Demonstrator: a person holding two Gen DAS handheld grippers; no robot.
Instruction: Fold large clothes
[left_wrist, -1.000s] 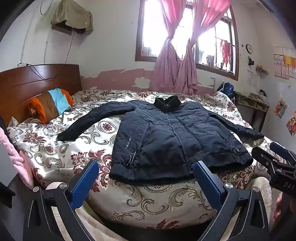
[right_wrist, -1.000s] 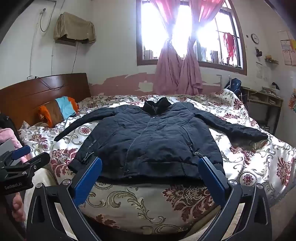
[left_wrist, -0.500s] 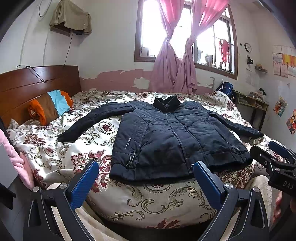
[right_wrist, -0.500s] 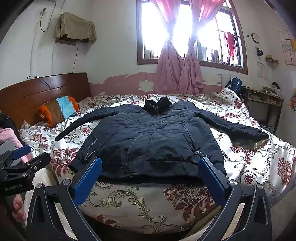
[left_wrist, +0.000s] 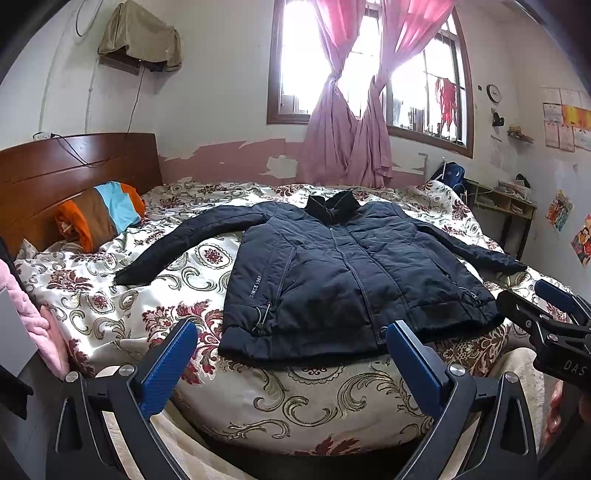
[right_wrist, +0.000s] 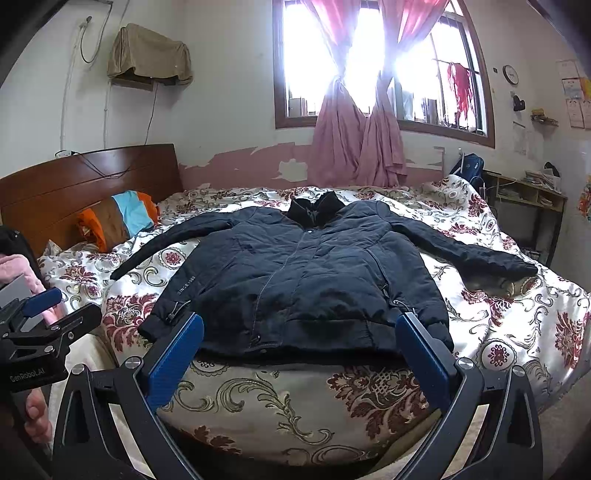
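A dark navy padded jacket (left_wrist: 332, 273) (right_wrist: 303, 273) lies flat and front-up on the bed, zipped, collar towards the window and both sleeves spread out to the sides. My left gripper (left_wrist: 291, 332) hovers open just short of the hem, nearer its left half. Over the hem's middle, my right gripper (right_wrist: 299, 325) is open too, with nothing between its blue pads. Each gripper shows at the edge of the other's view, the right gripper (left_wrist: 546, 314) at the right and the left gripper (right_wrist: 44, 314) at the left.
The bed's floral quilt (left_wrist: 122, 295) (right_wrist: 517, 332) runs under the jacket. An orange, brown and blue pillow (left_wrist: 99, 214) leans by the wooden headboard (left_wrist: 74, 162). Pink cloth (left_wrist: 33, 317) sits at the left edge. A desk (right_wrist: 528, 199) stands at the right wall under the window.
Both views have crept slightly closer to the bed and tilted a little. The jacket lies unmoved and both grippers stay open.
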